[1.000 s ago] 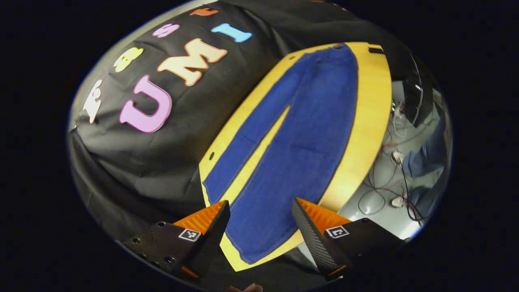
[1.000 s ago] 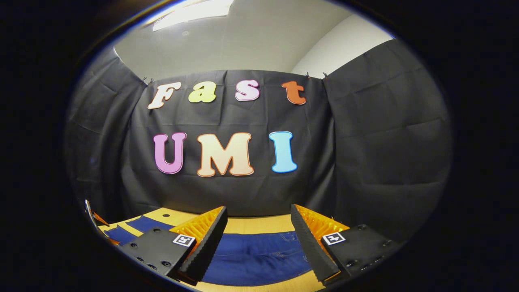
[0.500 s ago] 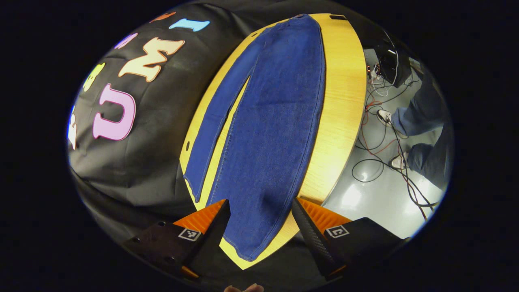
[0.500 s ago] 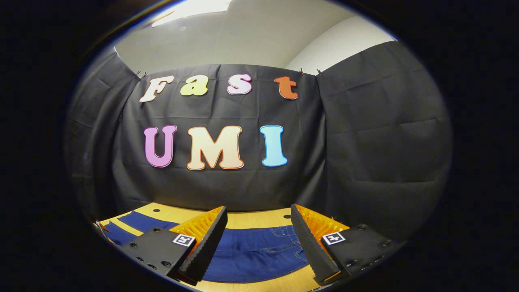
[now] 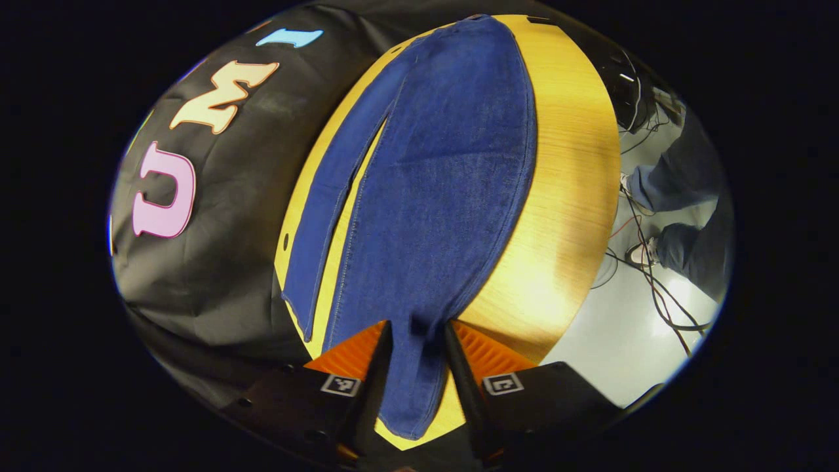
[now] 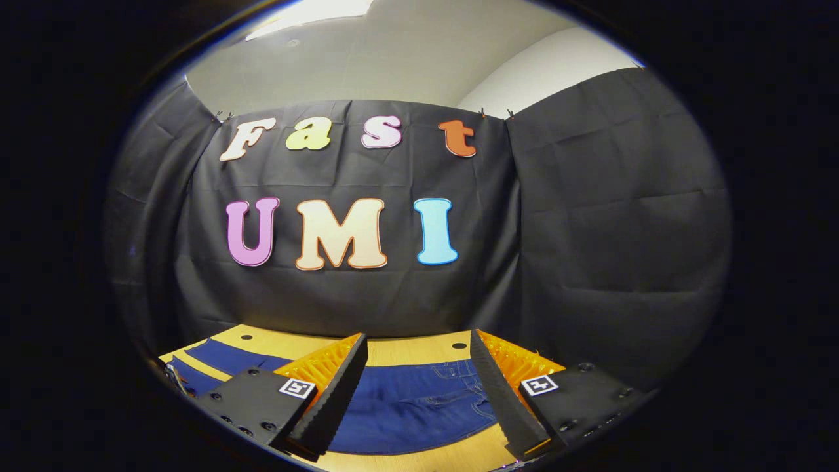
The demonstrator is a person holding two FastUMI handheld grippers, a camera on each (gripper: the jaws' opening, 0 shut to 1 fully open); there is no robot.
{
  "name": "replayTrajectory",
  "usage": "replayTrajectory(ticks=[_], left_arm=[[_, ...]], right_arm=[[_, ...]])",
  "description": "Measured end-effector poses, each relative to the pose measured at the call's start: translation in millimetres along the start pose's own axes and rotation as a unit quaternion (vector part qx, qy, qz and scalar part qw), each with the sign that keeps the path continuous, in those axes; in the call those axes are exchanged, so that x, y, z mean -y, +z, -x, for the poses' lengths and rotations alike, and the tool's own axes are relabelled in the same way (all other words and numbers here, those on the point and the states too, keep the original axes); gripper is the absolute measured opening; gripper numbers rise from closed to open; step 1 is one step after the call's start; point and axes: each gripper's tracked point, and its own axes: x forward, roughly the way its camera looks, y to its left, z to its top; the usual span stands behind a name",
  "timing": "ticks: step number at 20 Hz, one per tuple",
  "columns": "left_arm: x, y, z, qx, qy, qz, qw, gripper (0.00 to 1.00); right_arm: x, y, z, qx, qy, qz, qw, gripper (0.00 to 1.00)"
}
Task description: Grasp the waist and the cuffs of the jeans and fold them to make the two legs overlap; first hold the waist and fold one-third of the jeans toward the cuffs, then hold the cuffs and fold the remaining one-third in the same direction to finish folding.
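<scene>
Blue jeans (image 5: pixel 446 164) lie flat and lengthwise on the wooden table (image 5: pixel 570 196), waist at the far end, legs spread in a narrow V. My left gripper (image 5: pixel 417 334) is at the cuff of the nearer, wider leg, and its fingers press the denim into a bunch between them. The other leg (image 5: pixel 321 223) lies flat to the left. In the right gripper view, the jeans' waist part (image 6: pixel 413 413) with pockets lies on the table (image 6: pixel 406 351). My right gripper (image 6: pixel 418 367) hovers open above it, with nothing between its fingers.
Black cloth walls stand close behind the table's far and left sides. To the right of the table, a person's legs (image 5: pixel 675 183) stand on the grey floor among loose cables (image 5: pixel 655 282). Small holes (image 6: pixel 459 345) mark the table's back edge.
My left gripper dropped to the near cuff and went from wide open to shut on the denim. The right gripper stayed open and tipped slightly down over the waist.
</scene>
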Motion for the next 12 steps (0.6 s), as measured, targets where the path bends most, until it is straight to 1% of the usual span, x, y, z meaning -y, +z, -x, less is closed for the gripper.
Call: replayTrajectory(ticks=[1,2,3,4,5,7,8,9,11,12], left_arm=[[7,-3,-3,-0.004,-0.012,0.0,1.0,0.37],[11,-3,-2,-0.004,-0.012,0.005,1.0,0.23],[8,-3,-4,-0.001,-0.003,0.008,1.0,0.09],[5,-4,-1,-0.003,0.002,0.014,1.0,0.04],[4,0,-3,0.001,0.002,0.026,1.0,0.0],[6,-1,-3,0.0,-0.003,0.056,0.998,0.0],[7,0,-2,-0.004,-0.008,0.067,0.998,0.0],[8,2,-2,-0.004,-0.011,0.071,0.997,0.01],[7,3,-4,-0.006,-0.011,0.066,0.998,0.0],[6,0,-3,-0.007,-0.01,0.064,0.998,0.0]], right_arm=[[-1,-1,1,-0.001,0.001,0.006,1.0,0.98],[-1,-2,1,-0.002,0.002,0.012,1.0,0.98],[-2,-4,0,-0.005,0.006,0.019,1.0,0.98],[-3,-9,0,-0.01,0.013,0.029,0.999,0.99],[-3,-15,-4,-0.017,0.022,0.046,0.999,0.99],[7,-33,-12,-0.038,0.04,0.105,0.993,0.98],[15,-44,-17,-0.051,0.048,0.144,0.987,0.99],[21,-57,-22,-0.066,0.059,0.182,0.979,0.98],[29,-87,-29,-0.093,0.087,0.244,0.961,0.98],[33,-102,-32,-0.107,0.102,0.27,0.951,1.0]])
